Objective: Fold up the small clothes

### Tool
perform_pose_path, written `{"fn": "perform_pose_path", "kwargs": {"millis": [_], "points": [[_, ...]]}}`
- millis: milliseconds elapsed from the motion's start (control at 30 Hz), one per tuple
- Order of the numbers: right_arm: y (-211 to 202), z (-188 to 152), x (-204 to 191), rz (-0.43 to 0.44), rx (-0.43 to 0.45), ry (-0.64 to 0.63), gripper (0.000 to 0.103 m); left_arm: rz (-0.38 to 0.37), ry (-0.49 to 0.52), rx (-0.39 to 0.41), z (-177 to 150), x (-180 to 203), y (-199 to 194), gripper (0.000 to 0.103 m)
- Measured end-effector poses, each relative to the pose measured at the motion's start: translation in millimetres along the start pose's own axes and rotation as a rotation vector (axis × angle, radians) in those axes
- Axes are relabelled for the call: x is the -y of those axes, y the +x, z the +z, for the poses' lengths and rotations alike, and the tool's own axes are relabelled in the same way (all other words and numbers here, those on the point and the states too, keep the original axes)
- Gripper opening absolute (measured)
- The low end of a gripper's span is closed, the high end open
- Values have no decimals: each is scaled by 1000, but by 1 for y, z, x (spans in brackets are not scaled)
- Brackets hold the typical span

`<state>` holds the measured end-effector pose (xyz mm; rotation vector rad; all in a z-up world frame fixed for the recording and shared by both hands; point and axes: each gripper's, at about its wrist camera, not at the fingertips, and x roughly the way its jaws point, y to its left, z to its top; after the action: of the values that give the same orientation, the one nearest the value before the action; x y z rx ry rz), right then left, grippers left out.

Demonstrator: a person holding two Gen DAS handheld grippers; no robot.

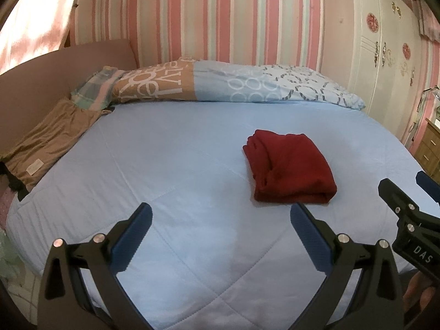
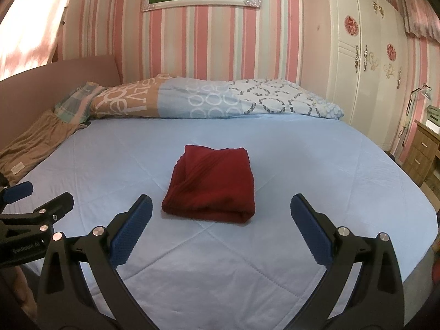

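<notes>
A dark red garment (image 1: 290, 172) (image 2: 213, 184) lies folded into a compact rectangle on the light blue bedspread (image 1: 165, 165) (image 2: 330, 178). My left gripper (image 1: 221, 214) is open and empty, hovering over the near part of the bed, left of and nearer than the garment. My right gripper (image 2: 221, 206) is open too, nothing held, just short of the garment's near edge. In the left wrist view the right gripper (image 1: 404, 189) shows at the right edge; in the right wrist view the left gripper (image 2: 41, 198) shows at the left edge.
A patterned duvet roll (image 1: 233, 82) (image 2: 206, 99) lies along the far side of the bed. A brown garment (image 1: 49, 140) (image 2: 30, 143) rests at the left by the headboard. A white wardrobe (image 2: 365, 63) and wooden drawers (image 2: 423, 151) stand at the right.
</notes>
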<state>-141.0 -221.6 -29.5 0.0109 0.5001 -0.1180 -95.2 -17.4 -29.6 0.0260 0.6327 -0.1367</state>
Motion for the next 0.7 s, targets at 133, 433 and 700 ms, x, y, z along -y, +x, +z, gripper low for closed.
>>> {"fn": "perform_pose_path", "kwargs": {"millis": [133,433,700], "points": [[0,0,0,-2,2,-1,100,1,0,3,0,-1,-1,101],[-2,1,0,-3,5,-2,100,3,-1,1,0,-2,-1,101],[-4,6,-1,-5,14,-8,100,0,-5,-2,1,-5,0,101]]}}
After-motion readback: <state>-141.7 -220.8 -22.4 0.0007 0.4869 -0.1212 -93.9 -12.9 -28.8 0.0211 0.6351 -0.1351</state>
